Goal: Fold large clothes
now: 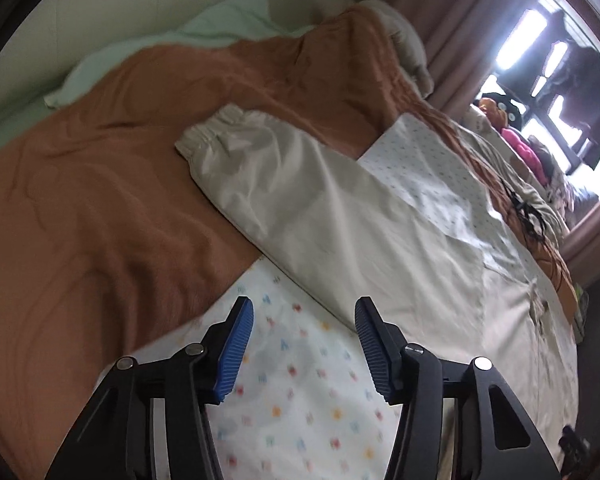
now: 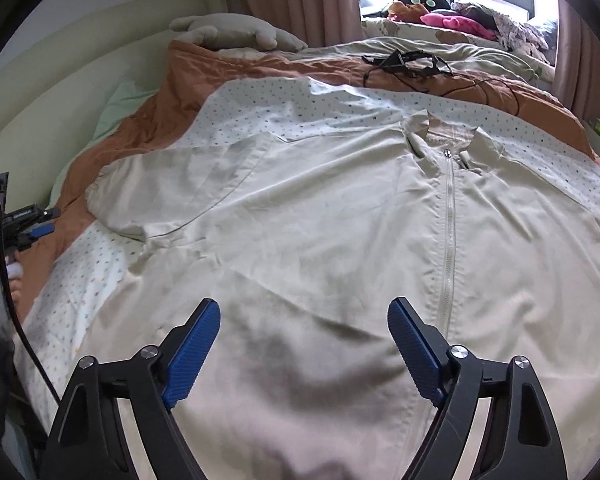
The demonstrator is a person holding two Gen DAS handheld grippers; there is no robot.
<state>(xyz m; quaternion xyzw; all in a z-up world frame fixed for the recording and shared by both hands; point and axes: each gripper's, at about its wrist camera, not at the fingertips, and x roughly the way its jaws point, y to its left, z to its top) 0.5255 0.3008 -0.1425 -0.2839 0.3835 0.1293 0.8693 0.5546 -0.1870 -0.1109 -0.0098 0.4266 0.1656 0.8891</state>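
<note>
Black tongs (image 1: 304, 344), ribbed blue pads (image 2: 192, 354), silver screws

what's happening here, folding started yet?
Not yet, by the look of it. A beige zip-front jacket lies spread flat, front up, on a dotted sheet on the bed, one sleeve stretched out over the brown blanket. The person holds both grippers above it: left gripper near the sleeve, right gripper over the jacket body. Both are open and empty.

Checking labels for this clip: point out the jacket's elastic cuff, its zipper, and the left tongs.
elastic cuff (image 1: 204, 134), left wrist view, gathered sleeve end
zipper (image 2: 448, 216), right wrist view, mid-length
left tongs (image 1: 304, 344), left wrist view, between fingertips
</note>
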